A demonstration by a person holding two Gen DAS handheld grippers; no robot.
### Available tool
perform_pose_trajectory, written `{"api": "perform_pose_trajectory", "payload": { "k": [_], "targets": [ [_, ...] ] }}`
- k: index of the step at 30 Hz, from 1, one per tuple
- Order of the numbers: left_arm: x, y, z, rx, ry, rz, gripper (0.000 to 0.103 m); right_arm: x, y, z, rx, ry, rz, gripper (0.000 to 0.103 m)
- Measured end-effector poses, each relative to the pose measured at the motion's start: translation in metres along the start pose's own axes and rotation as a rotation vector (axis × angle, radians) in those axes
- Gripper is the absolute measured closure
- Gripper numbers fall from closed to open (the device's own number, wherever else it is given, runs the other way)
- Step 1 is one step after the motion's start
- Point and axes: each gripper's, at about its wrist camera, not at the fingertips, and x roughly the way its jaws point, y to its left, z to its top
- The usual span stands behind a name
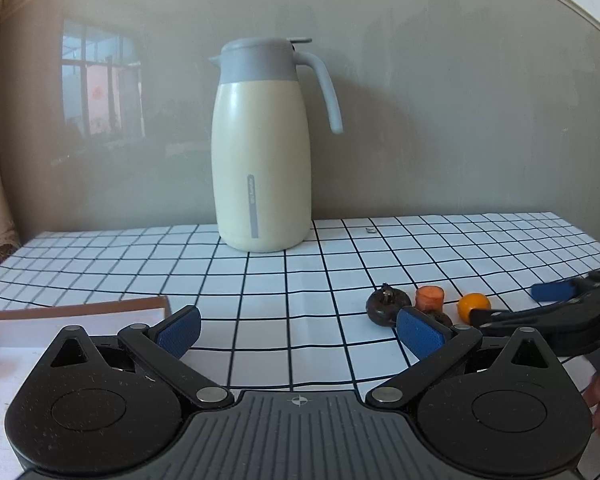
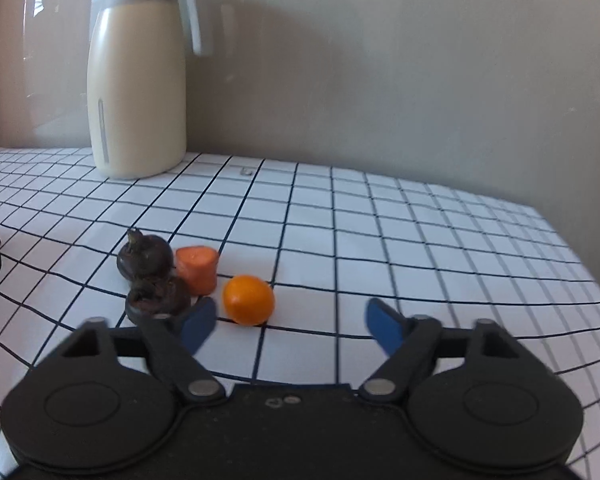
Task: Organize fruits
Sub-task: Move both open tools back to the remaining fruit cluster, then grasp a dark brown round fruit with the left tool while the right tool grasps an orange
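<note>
A small orange fruit [image 2: 248,299] lies on the checked tablecloth, with a carrot chunk [image 2: 197,268] and two dark round fruits [image 2: 144,258] [image 2: 158,298] just left of it. My right gripper [image 2: 290,326] is open and empty, low over the cloth, with the orange just ahead of its left finger. In the left wrist view the same group shows at right: orange [image 1: 473,306], carrot chunk [image 1: 430,297], dark fruit [image 1: 387,304]. My left gripper [image 1: 298,330] is open and empty, left of the group. The right gripper [image 1: 556,304] shows at the right edge.
A cream and grey thermos jug [image 1: 262,148] stands at the back of the table by the wall, also in the right wrist view [image 2: 138,80]. A white board with a brown rim [image 1: 80,320] lies at front left. A small ring [image 1: 370,231] lies near the jug.
</note>
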Motion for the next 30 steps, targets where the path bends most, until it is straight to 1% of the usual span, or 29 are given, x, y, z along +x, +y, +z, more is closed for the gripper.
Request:
{"api": "perform_pose_trajectory", "payload": {
  "k": [2,4,5,6,8,14,17,20,23,24,25,26,27,30],
  "targets": [
    [0.006,-0.002,-0.001,-0.004,0.008,-0.002,0.000,0.006,0.002,0.002,-0.001,0.010,0.023,0.045],
    [0.012,-0.004,-0.001,-0.004,0.017,-0.006,0.000,0.014,0.005,0.004,-0.005,0.019,0.032,0.047],
    [0.014,-0.005,-0.002,-0.003,0.022,-0.007,0.000,0.016,0.006,0.005,-0.008,0.020,0.039,0.053],
    [0.016,-0.006,-0.002,-0.003,0.027,-0.010,0.000,0.017,0.006,0.007,-0.012,0.018,0.038,0.056],
    [0.021,-0.009,-0.003,-0.002,0.038,-0.019,0.000,0.020,0.004,0.008,-0.014,0.019,0.028,0.057],
    [0.037,-0.037,-0.005,0.014,0.073,-0.073,0.000,0.016,-0.026,0.002,0.029,0.010,-0.006,0.055],
    [0.047,-0.056,-0.006,0.026,0.091,-0.102,0.000,0.014,-0.035,0.000,0.031,0.006,-0.015,0.051],
    [0.054,-0.072,-0.008,0.035,0.107,-0.130,0.000,0.012,-0.041,0.000,0.033,0.006,-0.022,0.051],
    [0.063,-0.085,-0.010,0.042,0.130,-0.139,0.002,0.012,-0.049,-0.001,0.054,0.010,0.003,0.052],
    [0.066,-0.087,-0.010,0.035,0.134,-0.144,0.007,0.012,-0.049,-0.002,0.051,0.011,0.010,0.052],
    [0.069,-0.089,-0.009,0.030,0.148,-0.145,0.022,0.011,-0.049,-0.002,0.045,0.013,0.016,0.053],
    [0.073,-0.091,-0.009,0.025,0.163,-0.148,0.033,0.010,-0.049,-0.003,0.038,0.012,0.019,0.054],
    [0.076,-0.092,-0.009,0.014,0.178,-0.150,0.036,0.010,-0.049,-0.003,0.031,0.014,0.020,0.054],
    [0.079,-0.094,-0.008,0.006,0.178,-0.134,0.043,0.010,-0.051,-0.003,0.039,0.018,0.031,0.055]
  ]
}}
